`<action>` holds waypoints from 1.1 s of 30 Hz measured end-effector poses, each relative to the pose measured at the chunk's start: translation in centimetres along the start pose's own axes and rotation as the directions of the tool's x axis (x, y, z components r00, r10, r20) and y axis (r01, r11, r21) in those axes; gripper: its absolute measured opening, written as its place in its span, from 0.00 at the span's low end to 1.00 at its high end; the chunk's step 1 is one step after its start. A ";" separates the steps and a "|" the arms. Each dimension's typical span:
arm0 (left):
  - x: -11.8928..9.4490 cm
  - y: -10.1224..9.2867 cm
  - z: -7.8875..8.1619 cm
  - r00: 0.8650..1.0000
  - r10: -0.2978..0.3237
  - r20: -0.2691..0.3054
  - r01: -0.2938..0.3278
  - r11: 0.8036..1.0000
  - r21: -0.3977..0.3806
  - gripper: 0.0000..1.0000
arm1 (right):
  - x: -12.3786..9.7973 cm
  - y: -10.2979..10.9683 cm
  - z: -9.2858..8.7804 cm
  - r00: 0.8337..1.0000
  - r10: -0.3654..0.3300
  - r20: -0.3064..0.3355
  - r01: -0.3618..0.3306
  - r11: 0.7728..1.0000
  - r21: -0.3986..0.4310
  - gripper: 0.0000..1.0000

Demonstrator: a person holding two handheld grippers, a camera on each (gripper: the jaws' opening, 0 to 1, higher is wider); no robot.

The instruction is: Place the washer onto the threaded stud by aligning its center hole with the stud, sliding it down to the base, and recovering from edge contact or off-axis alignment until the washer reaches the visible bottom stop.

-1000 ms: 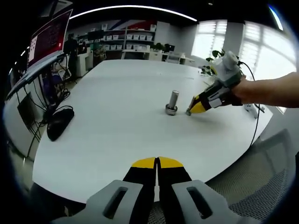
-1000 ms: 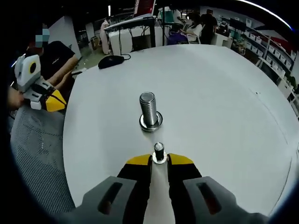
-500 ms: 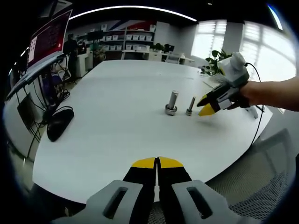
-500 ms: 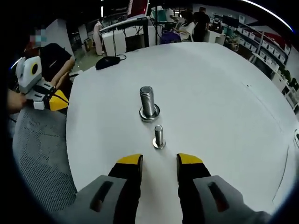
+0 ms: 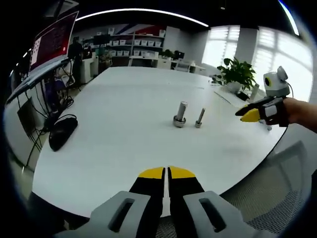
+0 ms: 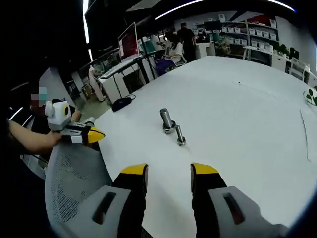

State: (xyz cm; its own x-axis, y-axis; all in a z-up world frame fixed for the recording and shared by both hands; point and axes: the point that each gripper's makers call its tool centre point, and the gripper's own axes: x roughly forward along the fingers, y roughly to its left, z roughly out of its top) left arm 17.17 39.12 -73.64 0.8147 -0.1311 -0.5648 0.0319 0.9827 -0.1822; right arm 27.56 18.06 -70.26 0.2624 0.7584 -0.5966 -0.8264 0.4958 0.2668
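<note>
Two threaded studs stand upright near the middle of the white table (image 5: 114, 104). The thick stud (image 5: 180, 114) (image 6: 167, 120) has a metal ring around its base. Beside it the thin stud (image 5: 199, 118) (image 6: 180, 135) has a washer (image 6: 182, 143) flat at its foot. My right gripper (image 6: 169, 171) is open with nothing between its fingers, well back from both studs near the table's edge; the left gripper view has it (image 5: 249, 115) at the right, in a hand. My left gripper (image 5: 166, 172) is shut on nothing at the opposite table edge, seen held in a hand (image 6: 94, 134).
A black mouse (image 5: 61, 133) (image 6: 121, 102) and its cable lie at one end of the table. A grey mesh chair (image 6: 74, 183) stands under my left gripper. A monitor (image 5: 52, 37), a potted plant (image 5: 237, 74) and shelves lie beyond the table. People sit at far desks.
My right gripper opened, let go of the thin stud and left it standing beside the thick one, then drew back off the table. The left gripper stayed shut and in place.
</note>
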 end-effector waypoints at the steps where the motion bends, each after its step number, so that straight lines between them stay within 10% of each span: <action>1: 0.0 0.0 0.0 1.000 0.000 -0.002 0.000 1.000 0.000 0.00 | -0.3 0.0 -0.1 1.000 -0.003 0.003 0.003 1.000 0.003 0.37; 16: -0.2 -0.3 -0.1 1.000 -0.015 -0.001 0.015 0.999 -0.034 0.03 | -8.8 -3.1 -4.2 0.961 -0.244 0.131 0.240 0.970 0.041 0.35; 33: -0.2 -0.7 -0.6 0.999 -0.038 -0.026 0.037 0.999 -0.036 0.05 | -8.1 -2.6 -9.9 0.943 -0.334 0.002 0.333 0.942 -0.032 0.34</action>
State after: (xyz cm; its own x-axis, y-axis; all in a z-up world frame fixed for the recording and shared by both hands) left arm 16.63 38.41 -73.84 0.7976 -0.1716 -0.5783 0.0408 0.9718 -0.2321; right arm 22.66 6.38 -73.63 0.5241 0.5505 -0.6498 -0.7071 0.7065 0.0283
